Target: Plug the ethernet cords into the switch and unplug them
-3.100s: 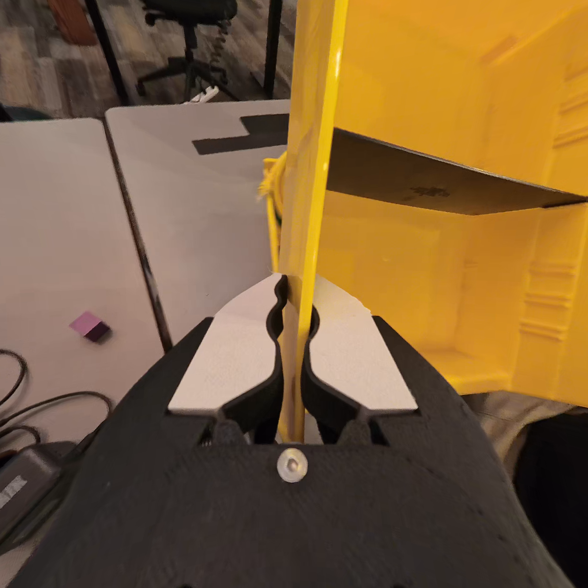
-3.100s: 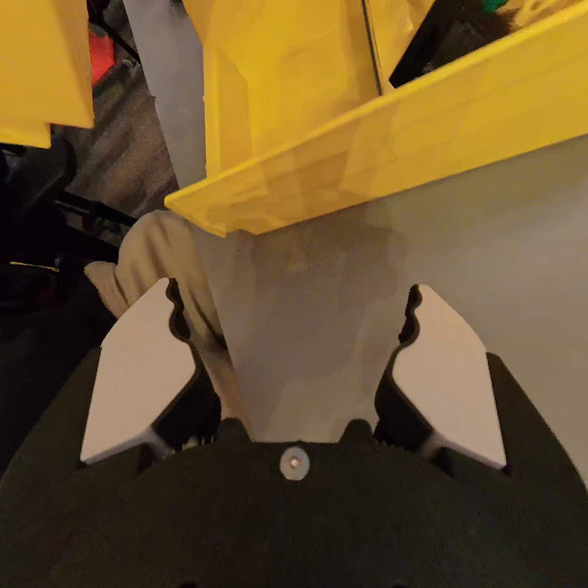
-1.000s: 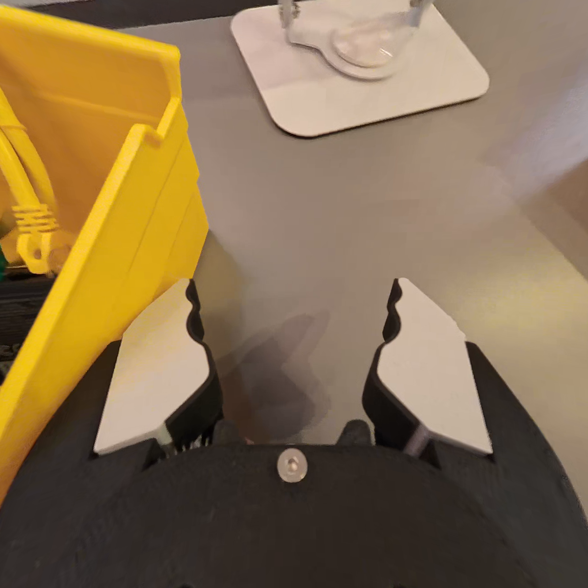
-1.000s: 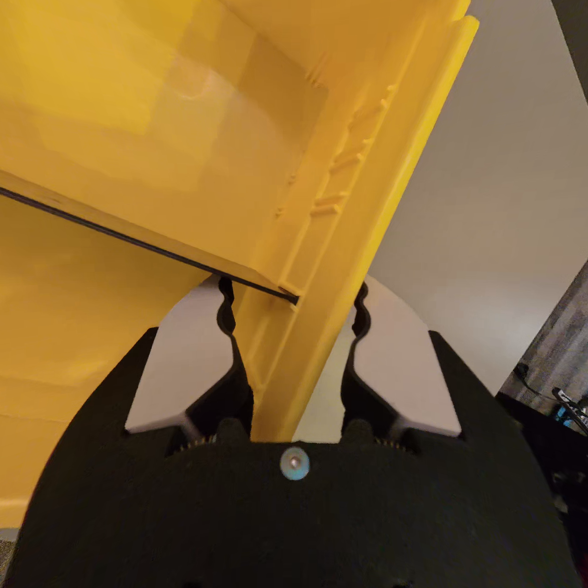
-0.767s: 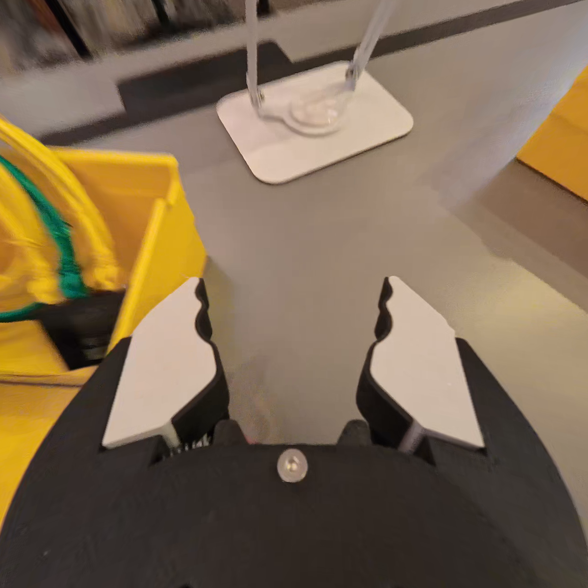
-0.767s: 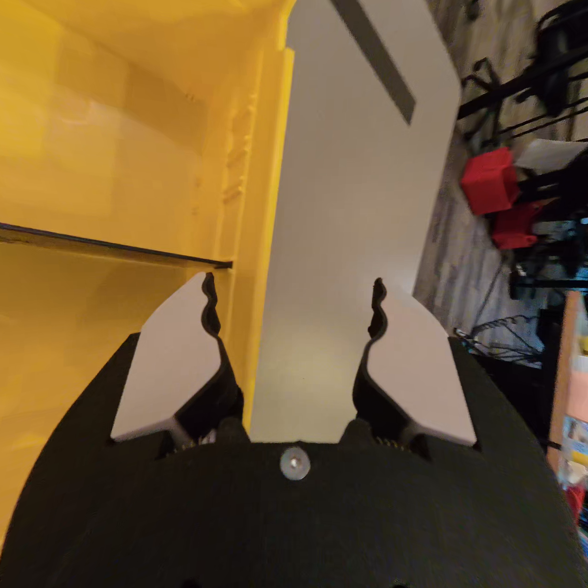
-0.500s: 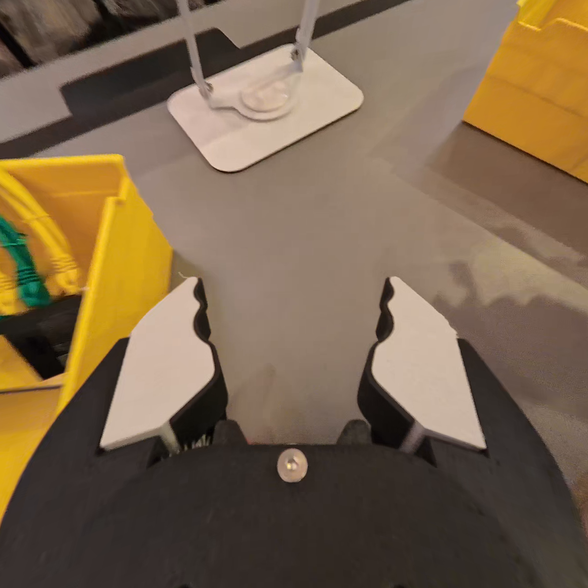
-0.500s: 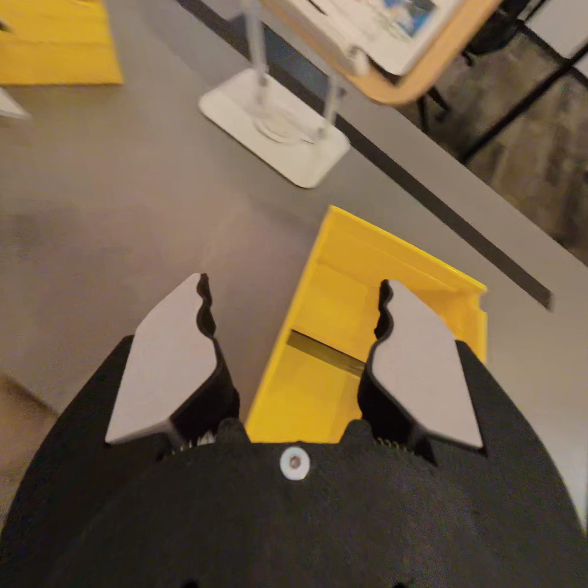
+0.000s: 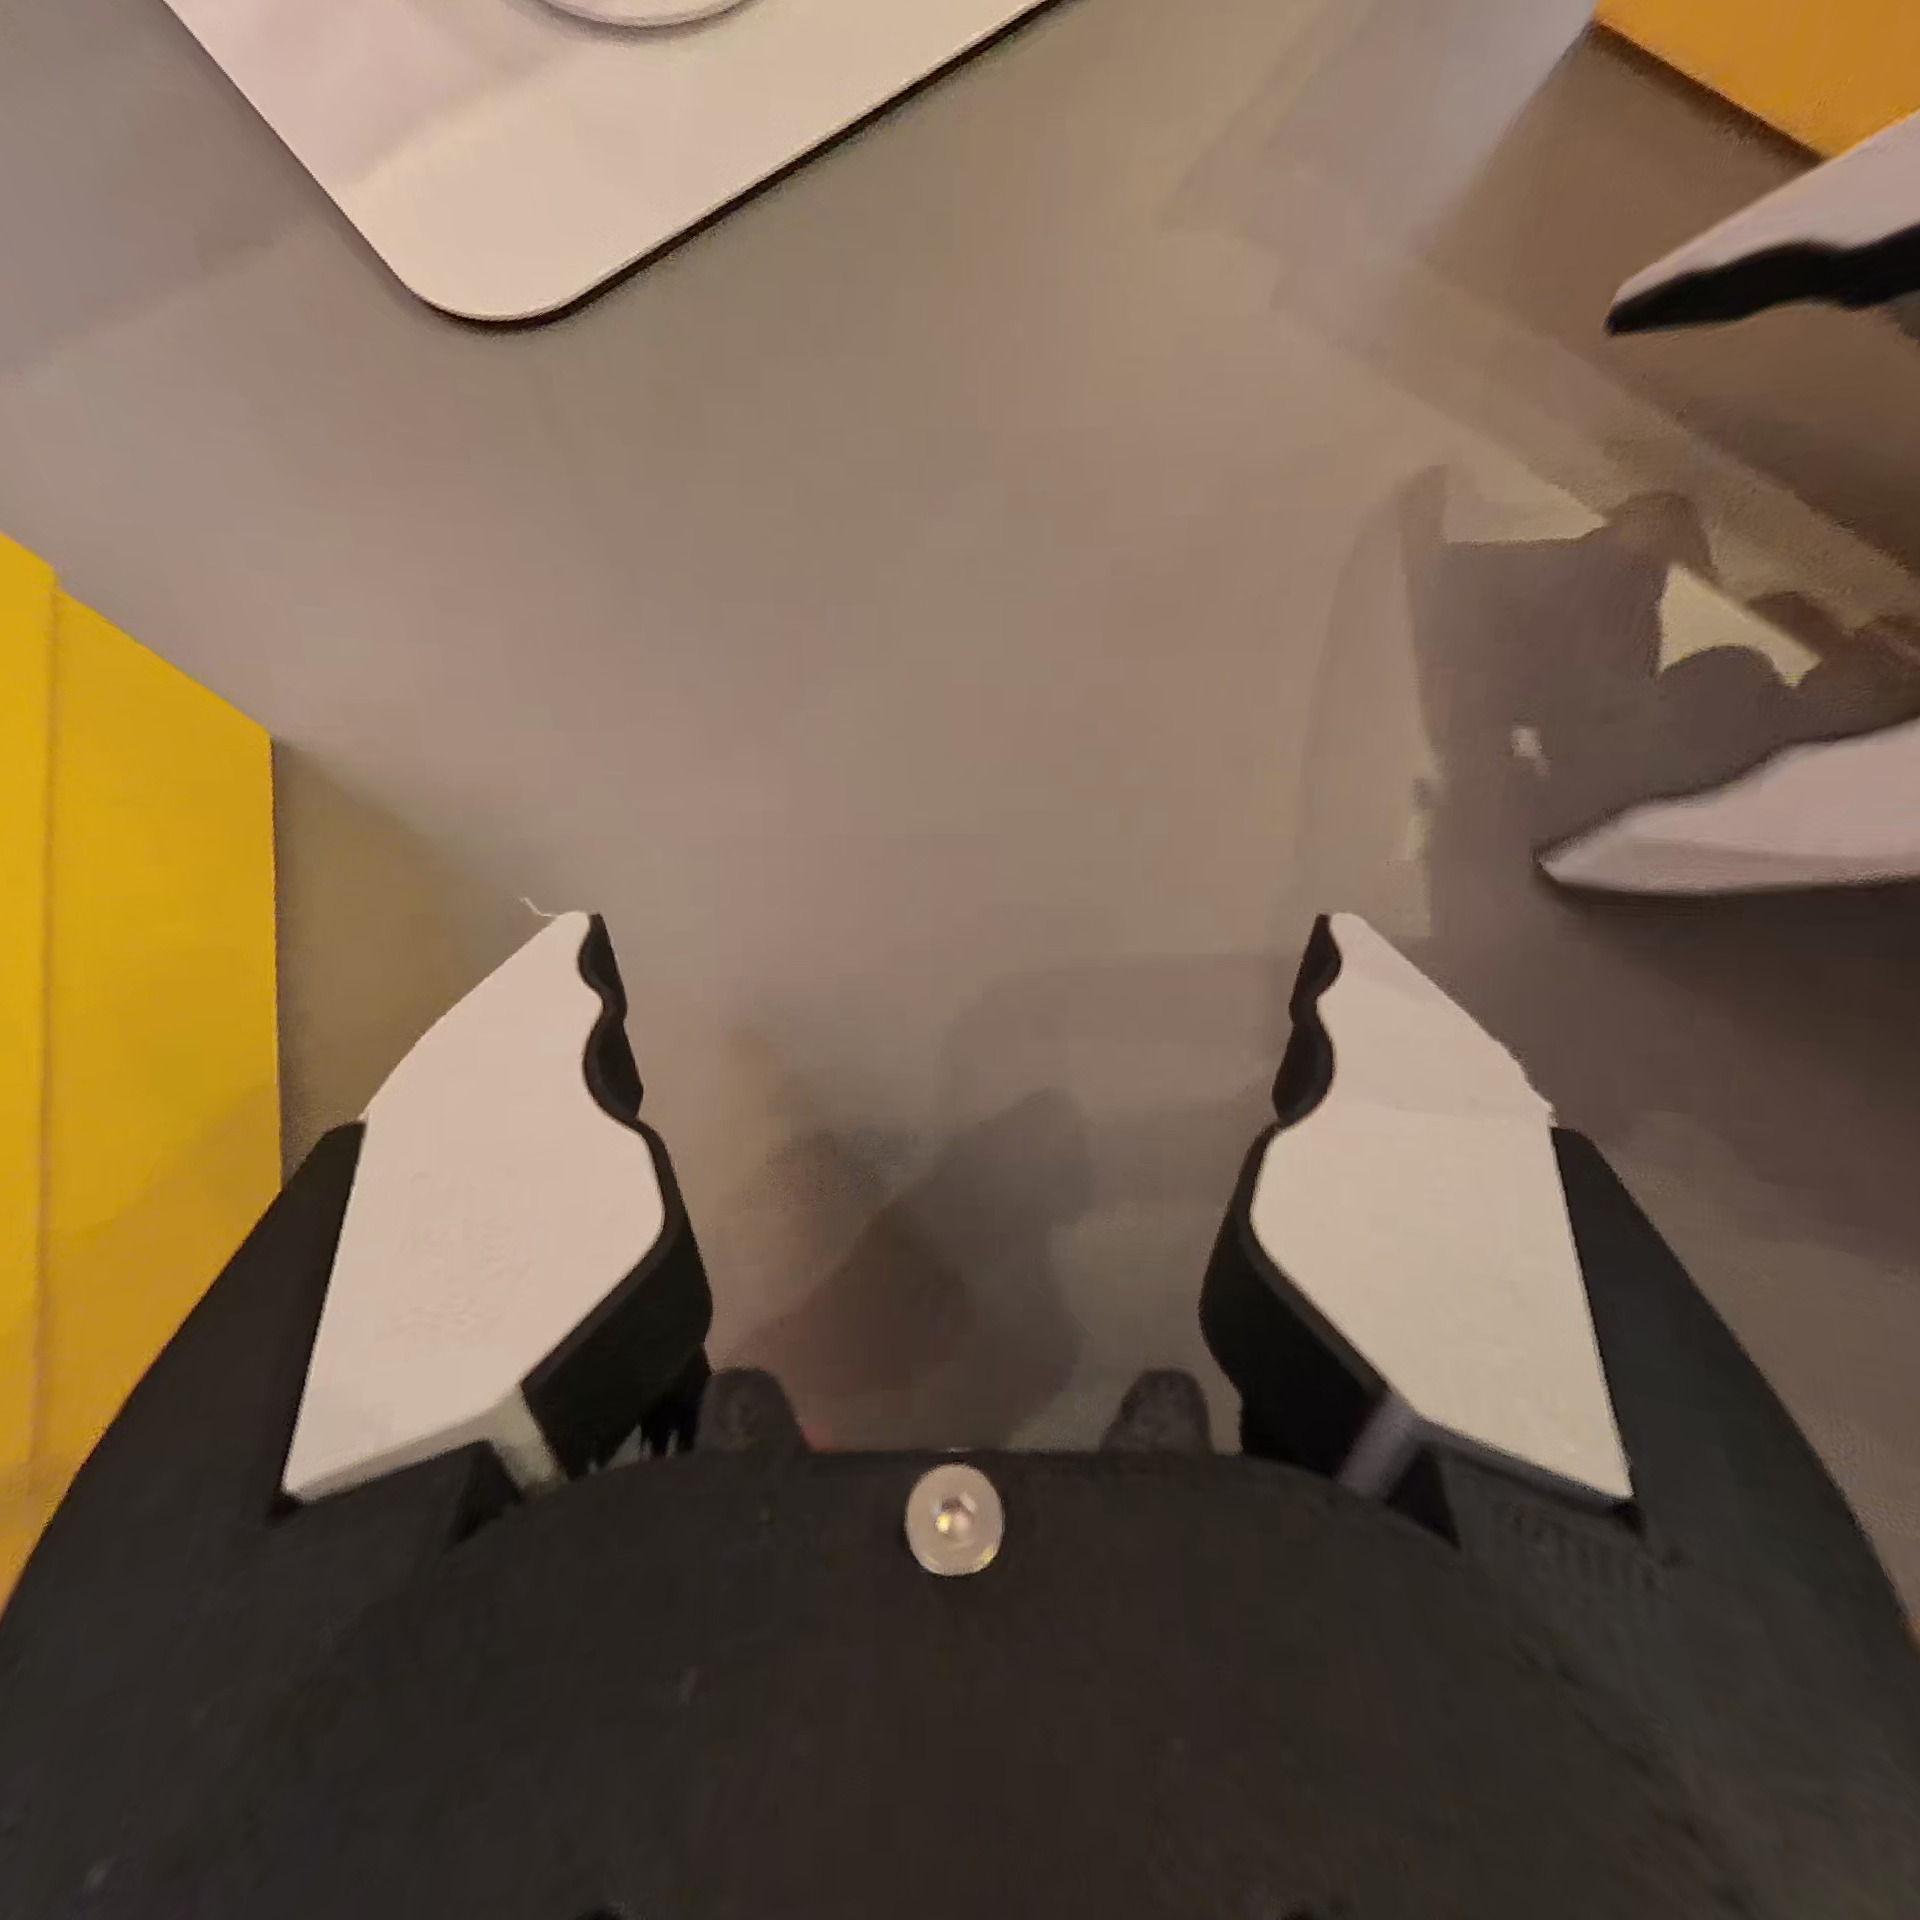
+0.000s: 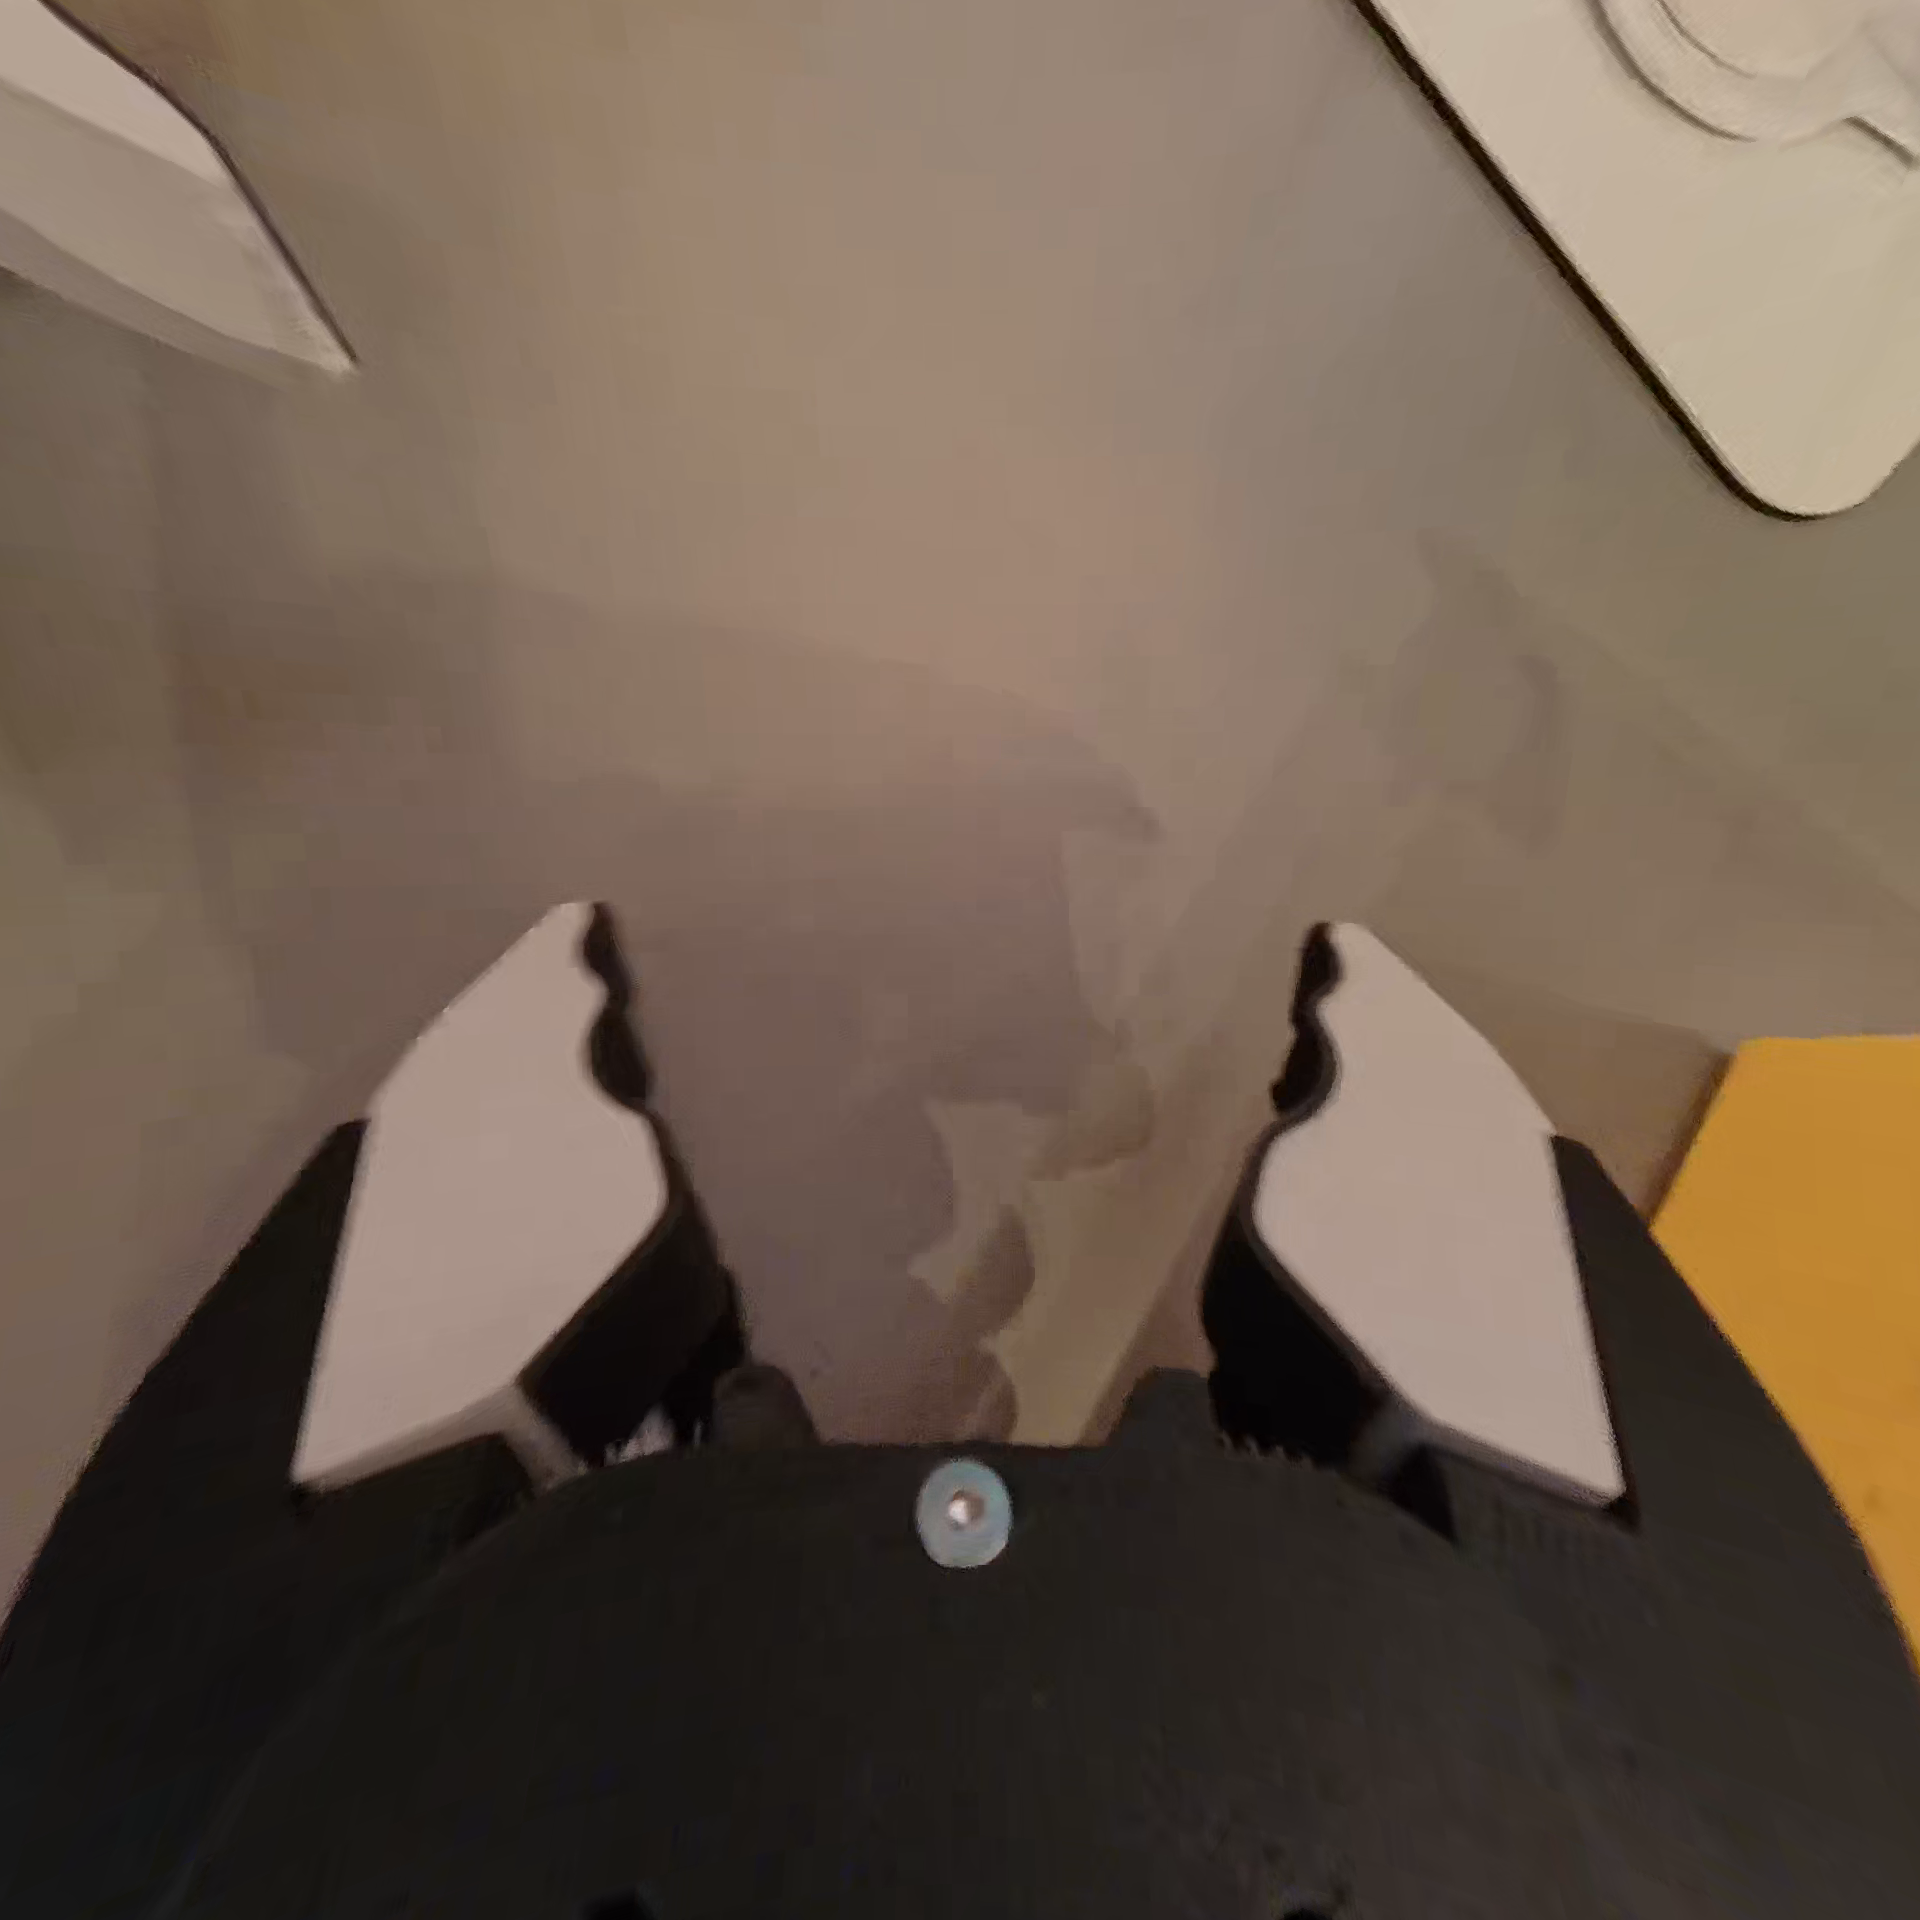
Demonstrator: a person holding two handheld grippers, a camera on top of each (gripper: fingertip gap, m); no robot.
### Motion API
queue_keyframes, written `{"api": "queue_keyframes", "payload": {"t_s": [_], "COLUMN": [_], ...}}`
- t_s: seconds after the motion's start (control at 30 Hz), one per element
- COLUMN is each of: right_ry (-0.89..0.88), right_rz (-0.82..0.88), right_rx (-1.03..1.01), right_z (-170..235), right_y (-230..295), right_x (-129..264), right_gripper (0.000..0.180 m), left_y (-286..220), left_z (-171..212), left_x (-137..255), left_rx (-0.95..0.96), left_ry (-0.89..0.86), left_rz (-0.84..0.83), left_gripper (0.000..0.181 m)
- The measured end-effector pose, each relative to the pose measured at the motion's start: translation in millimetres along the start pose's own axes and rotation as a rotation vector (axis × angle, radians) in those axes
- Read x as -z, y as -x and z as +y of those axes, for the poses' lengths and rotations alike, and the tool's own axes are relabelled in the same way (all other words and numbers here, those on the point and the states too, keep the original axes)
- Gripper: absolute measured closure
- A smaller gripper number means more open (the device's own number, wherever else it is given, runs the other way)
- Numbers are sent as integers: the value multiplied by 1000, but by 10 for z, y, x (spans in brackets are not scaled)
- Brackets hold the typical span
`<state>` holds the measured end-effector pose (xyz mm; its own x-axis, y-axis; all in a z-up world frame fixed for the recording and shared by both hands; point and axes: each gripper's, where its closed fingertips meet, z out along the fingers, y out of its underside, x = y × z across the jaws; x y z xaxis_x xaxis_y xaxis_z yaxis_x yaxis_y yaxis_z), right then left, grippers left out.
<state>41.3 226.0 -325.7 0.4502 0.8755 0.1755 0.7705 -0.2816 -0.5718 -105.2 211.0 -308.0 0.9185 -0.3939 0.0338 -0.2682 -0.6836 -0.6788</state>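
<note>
Tabletop (image 9: 935,644) filled both wrist views, with a yellow bin (image 9: 125,935) at the left edge of the left view, another yellow bin (image 10: 1808,1247) at the right edge of the right view, and a white stand base (image 9: 582,135) at the top. Left gripper (image 9: 961,1023) and right gripper (image 10: 956,1023) both hung spread wide and empty. Neither cords nor switch showed, so plugging looked not yet begun; the next move would call for finding a cord.

Smooth matt grey bench (image 9: 831,644). Claw body grainy matt black plastic (image 9: 935,1714), fingers (image 9: 488,1195) faced flat white. Glossy yellow plastic bin (image 9: 125,935); white stand base (image 9: 582,156) smooth, satin.
</note>
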Motion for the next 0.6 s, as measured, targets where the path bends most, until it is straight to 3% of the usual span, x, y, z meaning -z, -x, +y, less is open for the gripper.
{"api": "queue_keyframes", "payload": {"t_s": [0.1,0.17,0.33,0.4,0.53,0.6], "right_ry": [-66,-129,-191,-193,-153,-151], "right_rz": [36,83,104,138,164,251], "right_rx": [-17,-46,-23,-18,-39,-35], "right_z": [-41,-78,-110,-116,-89,-54], "right_y": [-17,-76,-61,-107,-174,-325], "right_x": [-89,-113,-117,-116,-138,-110], "right_gripper": [90,84,104,102,133,123], "left_y": [23,7,35,54,92,118], "left_z": [68,120,251,310,329,315], "left_x": [-77,-135,-231,-250,-242,-244], "left_rx": [-17,-8,-14,-15,5,19], "left_ry": [20,39,36,70,75,69], "left_rz": [-16,-3,-21,-33,-39,-56], "left_gripper": [53,47,39,35,40,44]}}
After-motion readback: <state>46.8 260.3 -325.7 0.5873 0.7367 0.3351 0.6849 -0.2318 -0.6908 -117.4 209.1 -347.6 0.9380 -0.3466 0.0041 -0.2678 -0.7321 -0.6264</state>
